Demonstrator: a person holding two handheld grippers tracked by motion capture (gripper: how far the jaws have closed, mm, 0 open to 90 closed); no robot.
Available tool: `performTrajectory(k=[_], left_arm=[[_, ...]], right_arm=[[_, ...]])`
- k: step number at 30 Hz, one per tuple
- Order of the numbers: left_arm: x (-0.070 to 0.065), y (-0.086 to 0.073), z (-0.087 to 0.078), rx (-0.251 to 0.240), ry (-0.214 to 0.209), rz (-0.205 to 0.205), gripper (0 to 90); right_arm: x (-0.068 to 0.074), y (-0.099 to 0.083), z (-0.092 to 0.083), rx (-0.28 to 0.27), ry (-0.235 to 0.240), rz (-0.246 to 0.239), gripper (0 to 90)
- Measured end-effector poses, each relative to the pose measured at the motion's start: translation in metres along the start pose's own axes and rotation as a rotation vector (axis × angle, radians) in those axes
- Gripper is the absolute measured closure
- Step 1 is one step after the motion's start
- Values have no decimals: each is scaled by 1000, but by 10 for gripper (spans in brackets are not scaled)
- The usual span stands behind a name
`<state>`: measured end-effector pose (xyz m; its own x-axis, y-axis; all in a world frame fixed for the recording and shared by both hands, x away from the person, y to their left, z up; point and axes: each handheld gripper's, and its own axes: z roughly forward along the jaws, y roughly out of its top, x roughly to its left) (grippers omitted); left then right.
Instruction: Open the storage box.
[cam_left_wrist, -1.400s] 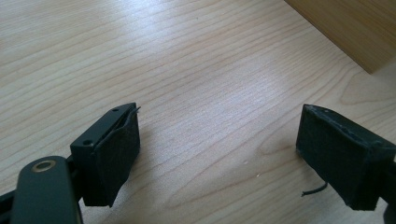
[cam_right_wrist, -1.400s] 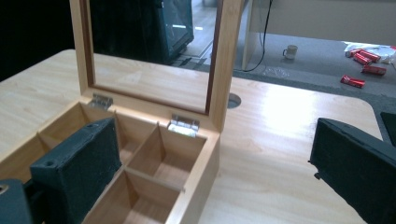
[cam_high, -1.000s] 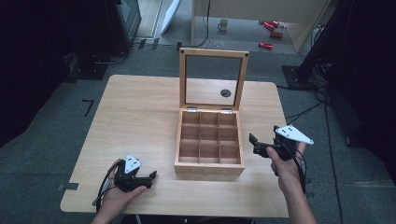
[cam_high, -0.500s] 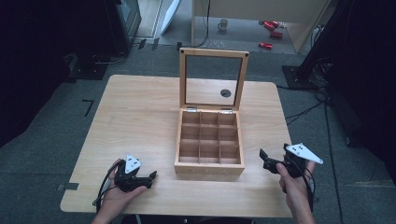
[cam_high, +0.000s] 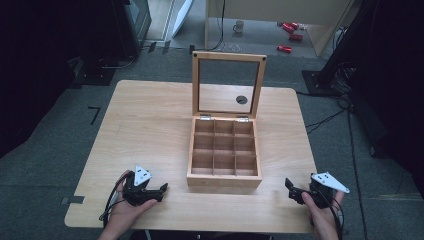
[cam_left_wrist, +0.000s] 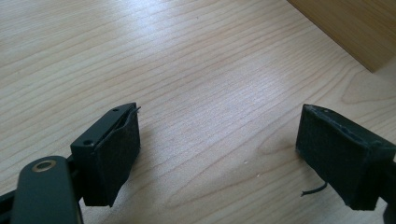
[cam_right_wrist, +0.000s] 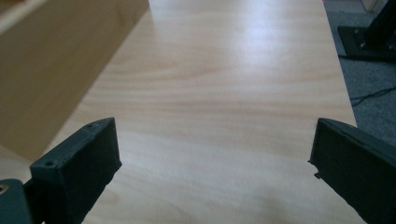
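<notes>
A wooden box (cam_high: 224, 152) with a grid of empty compartments stands on the table (cam_high: 150, 120), its glass-paned lid (cam_high: 228, 85) upright at the back. My left gripper (cam_high: 162, 190) rests near the front left edge, jaws wide open over bare wood (cam_left_wrist: 219, 154), with the box corner (cam_left_wrist: 355, 28) at its upper right. My right gripper (cam_high: 291, 189) sits low by the front right corner, open with nothing between its jaws (cam_right_wrist: 215, 168); the box wall (cam_right_wrist: 51, 70) is on its left.
A round dark spot (cam_high: 241, 99) shows through the lid glass on the tabletop behind the box. On the floor beyond are a mug (cam_high: 239, 26), red objects (cam_high: 290, 35) and dark stands (cam_high: 330, 75). The table edge (cam_right_wrist: 343, 98) runs close on the right gripper's right.
My right gripper has come down and back toward the front right corner of the table, away from the box's side. The left gripper has stayed put.
</notes>
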<state>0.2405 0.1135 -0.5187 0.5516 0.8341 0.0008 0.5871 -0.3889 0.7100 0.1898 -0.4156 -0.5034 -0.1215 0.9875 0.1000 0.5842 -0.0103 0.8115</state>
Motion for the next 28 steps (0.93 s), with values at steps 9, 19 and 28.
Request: performTrajectory(k=[9, 19, 28], left_arm=[[0, 0, 0, -1, 0, 0, 142], [0, 1, 0, 1, -3, 7, 142], [-2, 1, 1, 3, 16, 1, 142]], right_arm=[[0, -21, 9, 126, -39, -23, 12], [5, -20, 13, 159, -75, -33, 6], [5, -20, 13, 160, -75, -32, 5]])
